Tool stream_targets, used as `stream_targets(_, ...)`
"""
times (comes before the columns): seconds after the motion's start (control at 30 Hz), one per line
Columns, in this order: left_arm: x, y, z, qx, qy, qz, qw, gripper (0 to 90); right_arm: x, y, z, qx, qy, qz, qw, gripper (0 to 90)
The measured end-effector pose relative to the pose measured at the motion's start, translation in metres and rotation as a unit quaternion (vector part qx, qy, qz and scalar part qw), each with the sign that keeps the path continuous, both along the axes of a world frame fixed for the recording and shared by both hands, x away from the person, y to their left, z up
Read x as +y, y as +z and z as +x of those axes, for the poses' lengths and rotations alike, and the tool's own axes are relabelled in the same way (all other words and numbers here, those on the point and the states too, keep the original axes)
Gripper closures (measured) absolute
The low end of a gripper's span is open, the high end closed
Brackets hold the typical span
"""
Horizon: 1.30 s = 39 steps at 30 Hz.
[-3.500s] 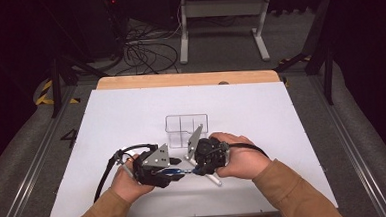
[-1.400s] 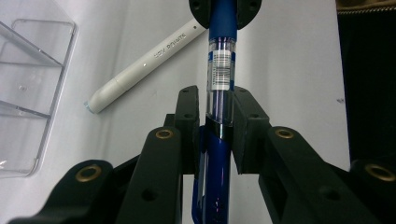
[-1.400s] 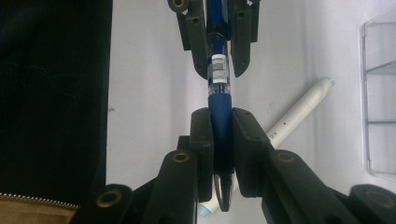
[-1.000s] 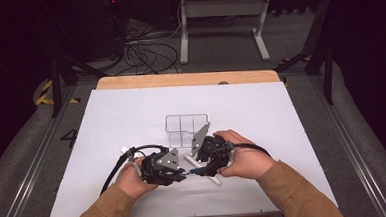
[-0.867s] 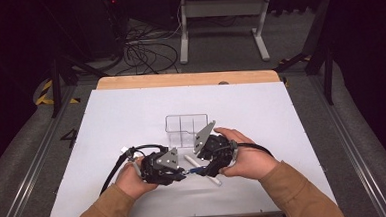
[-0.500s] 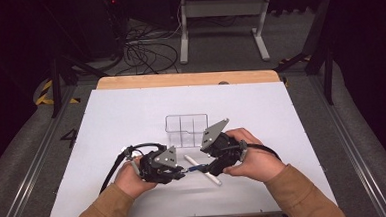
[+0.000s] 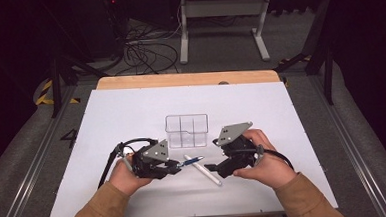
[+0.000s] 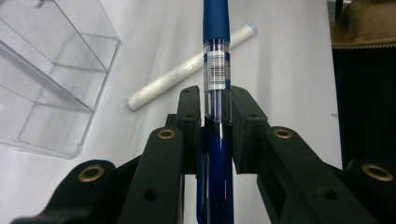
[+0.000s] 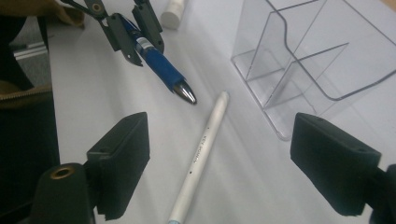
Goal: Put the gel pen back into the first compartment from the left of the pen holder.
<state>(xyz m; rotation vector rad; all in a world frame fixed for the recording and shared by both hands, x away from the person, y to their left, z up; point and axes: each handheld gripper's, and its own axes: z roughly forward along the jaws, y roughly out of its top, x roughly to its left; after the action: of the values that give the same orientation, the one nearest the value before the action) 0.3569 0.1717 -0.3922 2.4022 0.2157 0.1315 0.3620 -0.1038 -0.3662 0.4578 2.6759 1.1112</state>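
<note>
Here one blue pen [image 7: 190, 162], one white pen [image 7: 202, 170], one clear organizer [image 7: 186, 130]

The right gripper [image 9: 219, 172] has just been opening; its black jaws stand wide at the bottom corners with nothing between the pads. A white pen [image 9: 201, 154] lies mid-frame on the table [image 9: 93, 93]. At upper left the left gripper [image 9: 128, 30] clamps a blue pen [image 9: 161, 70]. A clear organizer [image 9: 317, 56] fills the upper right.

Blue pen's [image 8: 216, 70] front end beyond the left gripper view's top edge; label print unreadable
</note>
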Motion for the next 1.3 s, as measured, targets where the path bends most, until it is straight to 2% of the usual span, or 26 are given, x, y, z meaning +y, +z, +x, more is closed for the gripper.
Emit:
stream_targets(0.23, 0.006, 0.009, 0.001, -0.001, 0.008, -0.044, 0.9990, 76.5, -0.007, -0.008, -0.005, -0.005, -0.043, 0.036, 0.9984, 18.4)
stream_targets(0.37, 0.011, 0.015, 0.002, -0.007, 0.020, -0.081, 0.9965, 76.5, -0.008, -0.012, -0.008, -0.006, -0.050, 0.044, 0.9978, 18.1)
stream_targets(0.47, 0.015, 0.020, 0.004, -0.008, 0.036, -0.116, 0.9926, 76.5, -0.007, -0.015, -0.009, -0.004, -0.049, 0.052, 0.9974, 18.1)
stream_targets(0.53, 0.017, 0.022, 0.007, -0.008, 0.044, -0.132, 0.9903, 76.4, -0.007, -0.017, -0.010, -0.002, -0.049, 0.053, 0.9974, 18.1)
stream_targets(0.8, 0.018, 0.031, 0.014, -0.021, 0.074, -0.182, 0.9803, 76.4, -0.006, -0.023, -0.011, 0.004, -0.048, 0.061, 0.9970, 18.2)
stream_targets(0.87, 0.018, 0.033, 0.016, -0.023, 0.081, -0.195, 0.9771, 76.4, -0.007, -0.024, -0.011, 0.006, -0.050, 0.065, 0.9966, 18.2)
stream_targets(1.13, 0.014, 0.034, 0.028, -0.034, 0.120, -0.221, 0.9674, 76.2, -0.008, -0.029, -0.009, 0.008, -0.055, 0.072, 0.9959, 18.1)
stream_targets(1.2, 0.014, 0.034, 0.031, -0.032, 0.125, -0.232, 0.9642, 76.2, -0.008, -0.029, -0.009, 0.008, -0.055, 0.073, 0.9958, 18.1)
stream_targets(1.3, 0.012, 0.036, 0.035, -0.040, 0.130, -0.244, 0.9602, 76.3, -0.007, -0.031, -0.009, 0.010, -0.053, 0.072, 0.9960, 18.1)
